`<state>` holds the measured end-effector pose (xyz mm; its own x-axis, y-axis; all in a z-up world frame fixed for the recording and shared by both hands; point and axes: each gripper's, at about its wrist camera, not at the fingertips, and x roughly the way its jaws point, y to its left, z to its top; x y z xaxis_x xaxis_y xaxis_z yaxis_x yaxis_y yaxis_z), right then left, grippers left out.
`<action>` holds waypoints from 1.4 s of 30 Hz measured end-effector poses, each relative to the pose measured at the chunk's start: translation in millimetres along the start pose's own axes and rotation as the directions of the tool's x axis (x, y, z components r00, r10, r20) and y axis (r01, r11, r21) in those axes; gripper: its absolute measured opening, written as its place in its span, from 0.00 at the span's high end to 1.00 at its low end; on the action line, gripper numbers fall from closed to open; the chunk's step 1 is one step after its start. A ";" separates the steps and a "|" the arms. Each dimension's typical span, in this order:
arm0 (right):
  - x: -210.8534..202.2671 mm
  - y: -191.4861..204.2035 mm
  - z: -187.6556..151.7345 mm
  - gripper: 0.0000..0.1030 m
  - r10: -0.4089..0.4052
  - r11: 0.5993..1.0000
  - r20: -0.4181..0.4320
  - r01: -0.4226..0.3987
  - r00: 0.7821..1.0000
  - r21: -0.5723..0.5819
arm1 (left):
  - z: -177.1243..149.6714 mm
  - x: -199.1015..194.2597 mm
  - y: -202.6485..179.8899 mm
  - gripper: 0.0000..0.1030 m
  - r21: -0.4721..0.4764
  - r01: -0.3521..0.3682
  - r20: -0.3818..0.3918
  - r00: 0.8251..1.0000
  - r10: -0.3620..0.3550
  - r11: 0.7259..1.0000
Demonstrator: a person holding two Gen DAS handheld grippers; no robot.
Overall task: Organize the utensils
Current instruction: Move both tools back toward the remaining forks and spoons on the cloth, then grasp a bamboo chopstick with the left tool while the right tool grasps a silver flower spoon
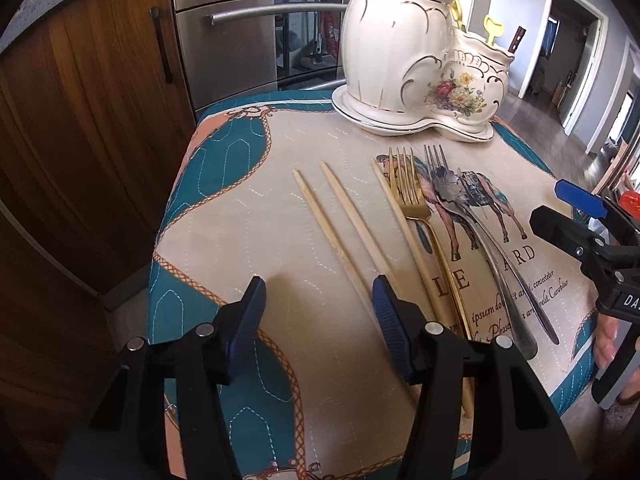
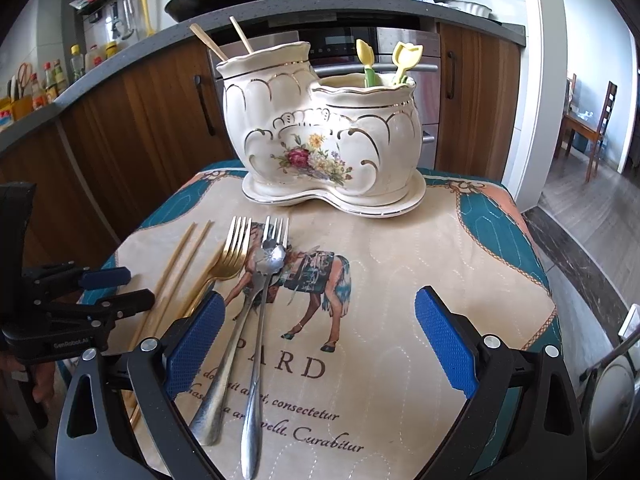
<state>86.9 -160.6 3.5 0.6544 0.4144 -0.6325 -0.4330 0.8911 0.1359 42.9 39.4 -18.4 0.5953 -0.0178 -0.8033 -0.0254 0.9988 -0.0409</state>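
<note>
holder (image 2: pixel 320 136): cream ceramic, gold scroll trim, red and yellow flower spray in front.
mat (image 2: pixel 400 280): beige centre, teal and peach border, brown horse print in front of holder.
forks: one gold (image 2: pixel 230 256), one silver (image 2: pixel 256 336).
chopsticks (image 1: pixel 340 216): pale wood.
gripper pads (image 2: pixel 446 344): blue.

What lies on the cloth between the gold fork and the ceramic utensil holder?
Nothing: in both wrist views the cloth is bare between the gold fork tines and the ceramic utensil holder saucer.
</note>
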 end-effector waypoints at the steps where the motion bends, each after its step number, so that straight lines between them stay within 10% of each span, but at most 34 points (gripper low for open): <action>1: 0.0 0.3 -0.2 0.07 0.001 1.000 0.000 -0.001 1.000 -0.001 | 0.6 0.7 0.6 0.46 -0.007 0.005 -0.004 1.000 -0.005 1.000; 7: 1.6 3.8 -1.3 0.07 0.006 1.000 -0.006 -0.006 1.000 -0.010 | 1.8 6.8 -18.3 0.51 0.070 -0.038 -0.001 0.999 0.038 0.997; 14: 0.1 4.9 -1.6 0.07 0.017 1.000 -0.006 -0.017 1.000 -0.015 | 7.0 8.7 -22.2 0.91 0.104 -0.021 -0.006 1.000 0.021 0.994; 20: 3.3 9.9 -2.9 0.10 0.027 0.999 -0.026 -0.028 0.999 -0.036 | 4.4 4.2 -7.0 0.94 0.051 0.030 -0.029 0.999 -0.028 0.998; 31: 24.4 27.2 -11.2 0.70 0.024 0.995 -0.152 -0.039 0.988 -0.094 | 7.5 9.8 -16.4 0.95 0.093 -0.008 0.013 1.000 0.007 0.996; 42: 36.2 39.1 -8.2 0.87 0.005 0.993 -0.181 -0.025 0.984 -0.112 | 8.2 11.8 -11.7 0.95 0.075 0.017 0.026 0.999 -0.019 0.997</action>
<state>88.6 -112.3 -20.4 0.5295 0.3784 -0.7593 -0.5163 0.8539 0.0656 56.8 27.9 -22.6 0.6164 -0.0358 -0.7866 0.0455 0.9989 -0.0098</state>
